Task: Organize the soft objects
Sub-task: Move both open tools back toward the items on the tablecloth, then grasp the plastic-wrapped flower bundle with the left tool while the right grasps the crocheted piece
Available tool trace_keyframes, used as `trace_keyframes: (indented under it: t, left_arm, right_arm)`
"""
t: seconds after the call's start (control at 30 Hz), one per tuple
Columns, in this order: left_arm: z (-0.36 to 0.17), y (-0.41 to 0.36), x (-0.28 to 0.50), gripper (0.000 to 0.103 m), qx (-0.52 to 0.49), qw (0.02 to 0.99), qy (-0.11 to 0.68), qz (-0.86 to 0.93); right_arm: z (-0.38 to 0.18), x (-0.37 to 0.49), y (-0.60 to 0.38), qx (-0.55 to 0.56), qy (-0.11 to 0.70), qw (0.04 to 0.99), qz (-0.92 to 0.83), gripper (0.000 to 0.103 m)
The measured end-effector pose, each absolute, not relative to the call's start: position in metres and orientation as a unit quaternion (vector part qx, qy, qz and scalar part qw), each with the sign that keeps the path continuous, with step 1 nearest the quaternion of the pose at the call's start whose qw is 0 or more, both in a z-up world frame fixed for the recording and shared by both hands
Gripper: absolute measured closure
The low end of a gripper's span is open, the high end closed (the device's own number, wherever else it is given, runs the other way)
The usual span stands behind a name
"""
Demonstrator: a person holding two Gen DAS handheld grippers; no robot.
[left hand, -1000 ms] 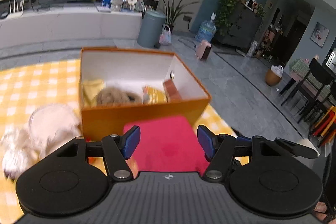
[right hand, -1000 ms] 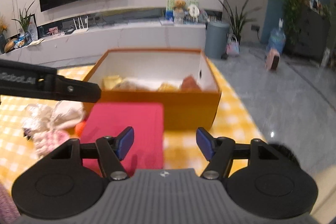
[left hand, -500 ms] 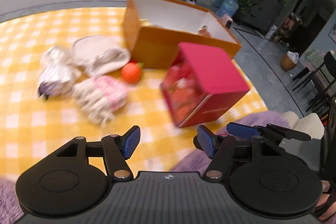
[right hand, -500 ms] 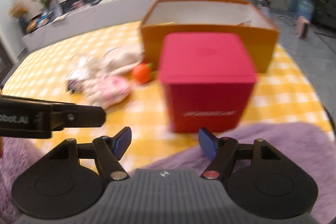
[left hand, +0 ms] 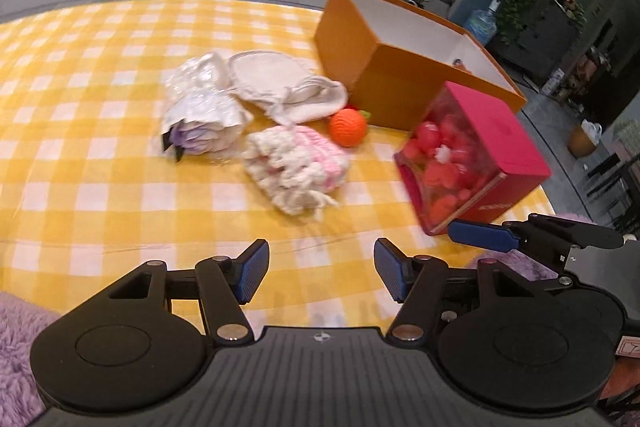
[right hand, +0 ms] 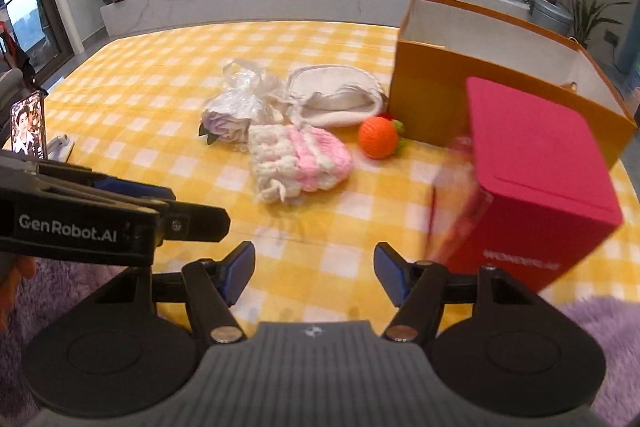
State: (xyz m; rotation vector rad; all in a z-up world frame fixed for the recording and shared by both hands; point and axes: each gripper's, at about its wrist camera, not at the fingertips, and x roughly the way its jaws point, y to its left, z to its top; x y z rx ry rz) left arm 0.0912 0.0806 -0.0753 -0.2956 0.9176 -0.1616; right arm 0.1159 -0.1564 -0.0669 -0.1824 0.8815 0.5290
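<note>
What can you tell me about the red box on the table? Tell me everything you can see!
The red box is a cube with a smooth, cardboard-looking magenta shell and faint lettering low on one side. One face is clear, and round red shapes, perhaps flowers, show behind it with a small white bit among them. It appears upright on the yellow checked tablecloth, just in front of the open orange box and near the table's edge. No gripper touches it.

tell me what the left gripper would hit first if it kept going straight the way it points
Probably the yellow checked tablecloth just ahead of the open left gripper; further along that line lies the pink and white knitted piece. Depth is uncertain.
</note>
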Motion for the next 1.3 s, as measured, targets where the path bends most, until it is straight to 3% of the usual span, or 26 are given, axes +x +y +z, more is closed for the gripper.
trace_keyframes:
  t: [0.37,0.53,0.97,1.07,1.17,1.23,1.3]
  left_arm:
    - [-0.088,0.105,0.109,0.032,-0.17,0.878,0.441,-0.072]
    - [-0.083,0.108,0.12,0.032,-0.114,0.892,0.435,-0.038]
    - [-0.091,0.14,0.136,0.032,-0.177,0.883,0.435,0.003]
    - [-0.093,0.137,0.138,0.032,-0.17,0.883,0.438,0.0]
    - [-0.094,0.135,0.138,0.032,-0.164,0.884,0.439,-0.006]
    - [-0.093,0.135,0.138,0.032,-0.162,0.884,0.438,-0.009]
    - [-0.092,0.133,0.136,0.032,-0.156,0.886,0.436,-0.013]
  right_arm:
    - [-0.086,0.147,-0.126,-0.106,0.426,0.861,0.257,0.038]
    - [-0.092,0.165,-0.106,-0.125,0.422,0.856,0.272,0.038]
    - [-0.115,0.21,-0.071,-0.119,0.446,0.84,0.286,0.036]
    - [-0.121,0.211,-0.071,-0.124,0.445,0.84,0.284,0.043]
    - [-0.12,0.208,-0.075,-0.126,0.435,0.844,0.286,0.055]
    - [-0.117,0.209,-0.081,-0.119,0.434,0.847,0.284,0.07]
    - [-0.112,0.208,-0.087,-0.111,0.434,0.848,0.284,0.074]
